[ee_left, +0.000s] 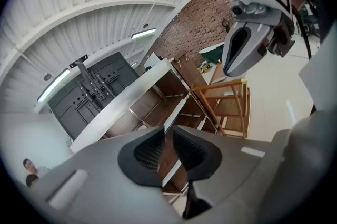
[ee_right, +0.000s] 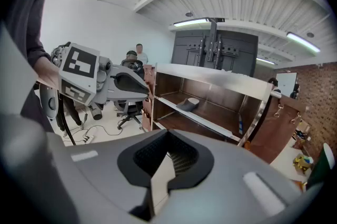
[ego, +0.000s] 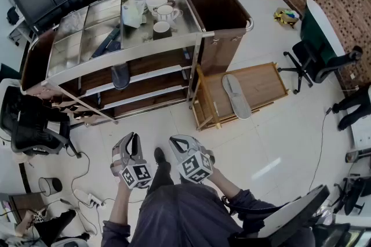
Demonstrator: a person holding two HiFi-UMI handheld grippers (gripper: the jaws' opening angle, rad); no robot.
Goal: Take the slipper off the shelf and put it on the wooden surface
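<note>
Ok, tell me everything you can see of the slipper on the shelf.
The slipper is dark grey and looks like soft foam or rubber. It seems to be a slip-on with a raised closed front and a low open heel. It lies flat, sole down, alone on the upper brown wooden shelf of the metal-framed cart, below the glass top, toward the cart's left half. One end sits at the shelf's front rail. Only the shelf touches it.
</note>
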